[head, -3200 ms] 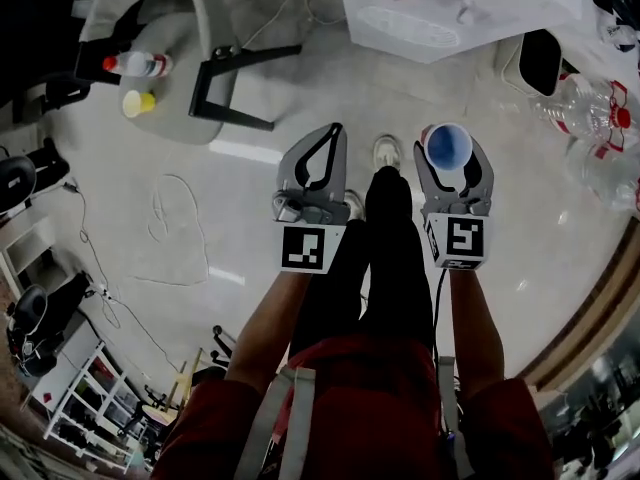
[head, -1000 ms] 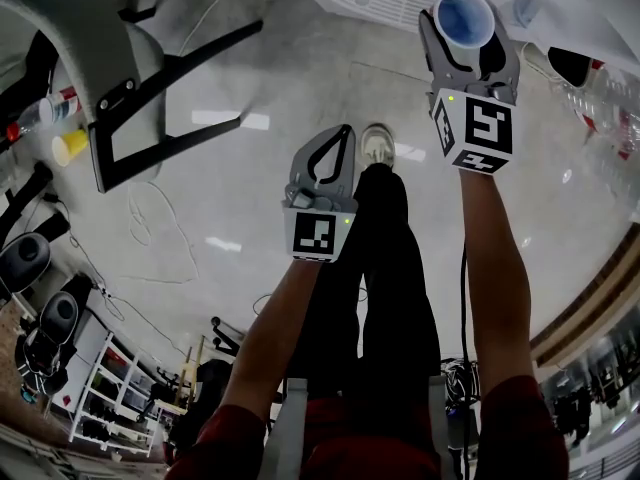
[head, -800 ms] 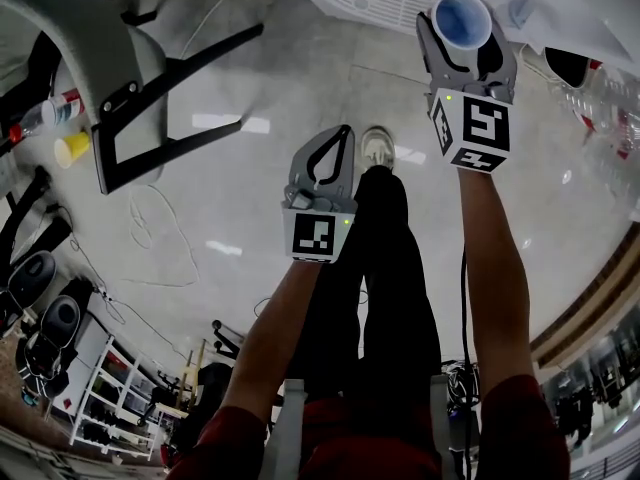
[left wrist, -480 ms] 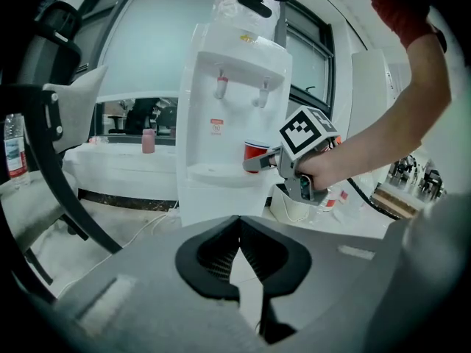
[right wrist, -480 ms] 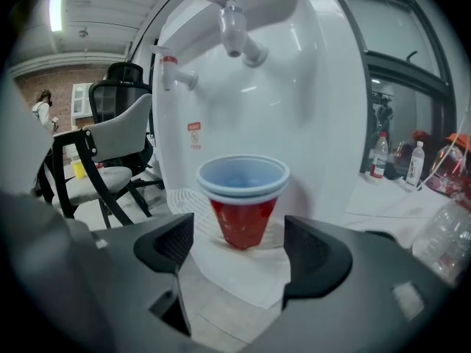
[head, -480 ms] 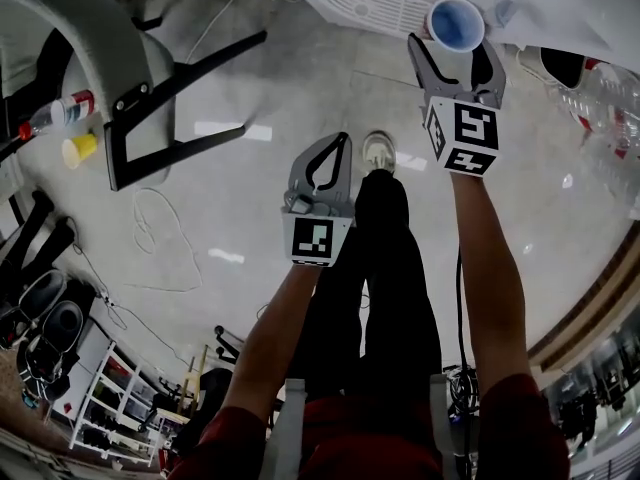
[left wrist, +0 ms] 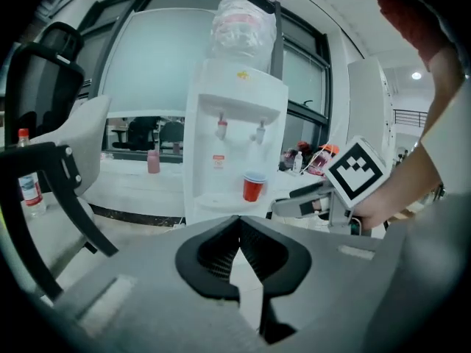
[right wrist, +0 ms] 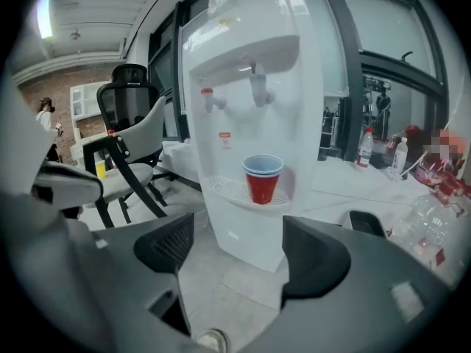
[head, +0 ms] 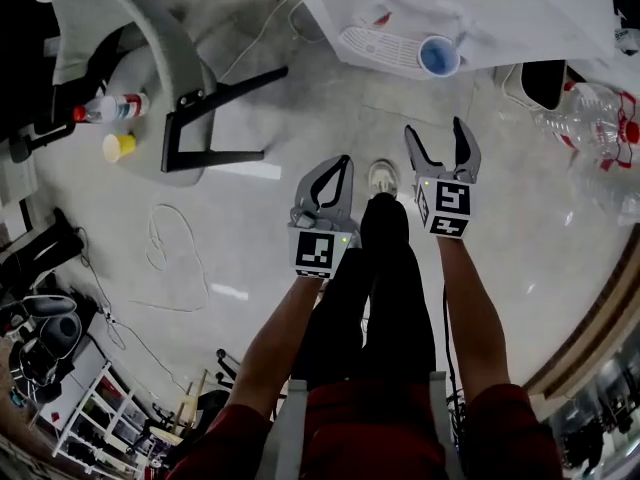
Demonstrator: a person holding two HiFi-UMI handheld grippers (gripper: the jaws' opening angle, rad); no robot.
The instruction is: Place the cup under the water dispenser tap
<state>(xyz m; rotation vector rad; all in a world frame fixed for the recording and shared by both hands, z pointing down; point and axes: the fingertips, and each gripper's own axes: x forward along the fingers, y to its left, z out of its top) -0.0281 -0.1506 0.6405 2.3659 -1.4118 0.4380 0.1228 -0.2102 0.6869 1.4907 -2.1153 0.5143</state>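
A red cup with a blue inside (head: 439, 55) stands upright on the drip tray (head: 375, 46) of the white water dispenser (right wrist: 254, 65), below its right-hand tap (right wrist: 258, 88). The cup also shows in the left gripper view (left wrist: 254, 187) and the right gripper view (right wrist: 263, 179). My right gripper (head: 436, 133) hangs over the floor, well short of the cup, jaws open and empty (right wrist: 239, 245). My left gripper (head: 338, 161) is lower and to the left, shut on nothing (left wrist: 238, 220).
A grey office chair (head: 150, 58) stands at the left, with bottles (head: 110, 108) and a yellow cup (head: 119, 147) on the floor beside it. Large plastic water jugs (head: 590, 118) and a black bin (head: 545, 80) lie at the right. A cable (head: 180, 258) loops over the floor.
The right gripper opened, let go of the cup on the drip tray and drew back toward the person. The left gripper stayed shut.
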